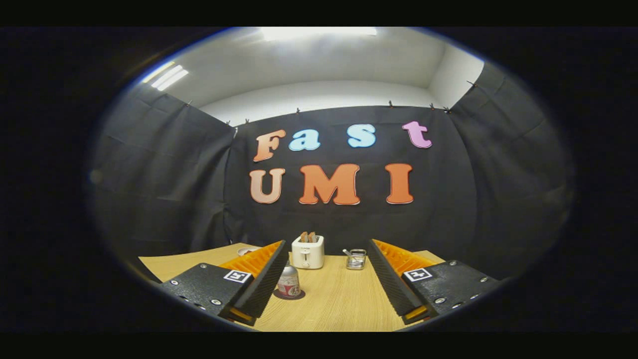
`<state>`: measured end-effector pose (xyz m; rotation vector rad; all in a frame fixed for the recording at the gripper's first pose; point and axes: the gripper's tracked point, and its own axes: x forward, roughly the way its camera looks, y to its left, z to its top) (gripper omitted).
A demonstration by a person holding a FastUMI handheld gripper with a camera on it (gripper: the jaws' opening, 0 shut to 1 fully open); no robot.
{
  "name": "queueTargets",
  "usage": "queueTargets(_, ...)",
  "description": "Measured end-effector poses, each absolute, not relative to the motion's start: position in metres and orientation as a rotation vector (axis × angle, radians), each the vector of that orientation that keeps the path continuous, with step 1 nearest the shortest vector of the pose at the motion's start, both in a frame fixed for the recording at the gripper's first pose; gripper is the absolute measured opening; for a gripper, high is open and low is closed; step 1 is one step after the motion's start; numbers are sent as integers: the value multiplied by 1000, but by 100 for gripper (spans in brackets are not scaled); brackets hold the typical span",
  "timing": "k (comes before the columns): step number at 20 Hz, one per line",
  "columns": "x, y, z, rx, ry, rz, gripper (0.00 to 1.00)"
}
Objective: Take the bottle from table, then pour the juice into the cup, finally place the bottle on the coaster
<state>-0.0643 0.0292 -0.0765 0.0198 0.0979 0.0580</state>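
Note:
A small bottle (288, 281) with a silvery top and a red label stands upright on a dark round coaster (290, 295) on the wooden table (339, 304). It is close beside the inner face of my left finger (266, 279), and I cannot tell whether they touch. My gripper (327, 244) is open, its fingers spread wide with nothing pressed between them. Beyond the fingers, nearer the right one, stands a small clear cup-like container (356, 260) with a metal utensil in it.
A white toaster (307, 252) with toast in its slots stands at the back of the table, ahead of the fingers. A pale round object (246, 251) peeks out behind the left finger. The booth's black cloth wall closes off the far side.

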Motion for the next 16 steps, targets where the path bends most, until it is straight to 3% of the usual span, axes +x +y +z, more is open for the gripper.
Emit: queueTargets(16, -54, 87, -53, -66, 10, 132, 95)
